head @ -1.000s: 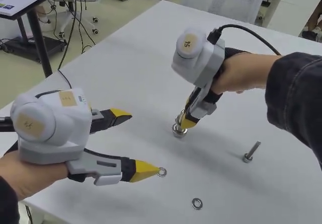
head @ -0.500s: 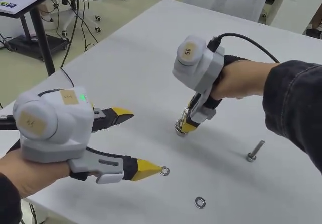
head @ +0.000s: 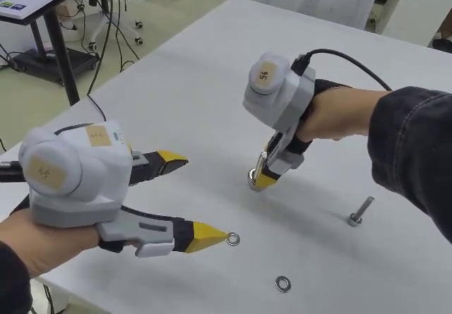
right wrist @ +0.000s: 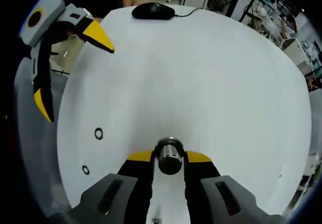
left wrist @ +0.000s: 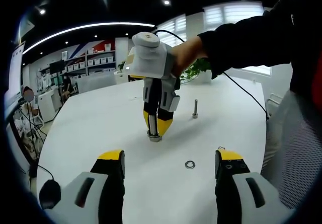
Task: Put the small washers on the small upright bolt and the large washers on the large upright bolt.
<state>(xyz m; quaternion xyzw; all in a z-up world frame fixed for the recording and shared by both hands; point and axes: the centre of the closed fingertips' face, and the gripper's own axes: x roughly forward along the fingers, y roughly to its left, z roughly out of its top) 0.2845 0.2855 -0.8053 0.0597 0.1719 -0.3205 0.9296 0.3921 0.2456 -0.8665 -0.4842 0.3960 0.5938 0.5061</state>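
Near the middle of the white table (head: 212, 81), my right gripper (head: 264, 180) stands nose-down over the large bolt (right wrist: 169, 156), its jaws drawn close on either side of the bolt's top. Whether they pinch the bolt, a washer or nothing, I cannot tell. I judge this to be the seating of a large washer on that bolt. The bolt stands on its head, long axis vertical, pointing straight up between my jaws, so the right gripper view sees it end-on. My left gripper (head: 189, 198) hovers with jaws spread wide, one tip just beside a small washer (head: 232, 239); a second washer (head: 283, 284) lies near. The small bolt (head: 357, 214) also stands upright, well apart. Next I would pinch that small washer by its rim and bring its hole over the small shank
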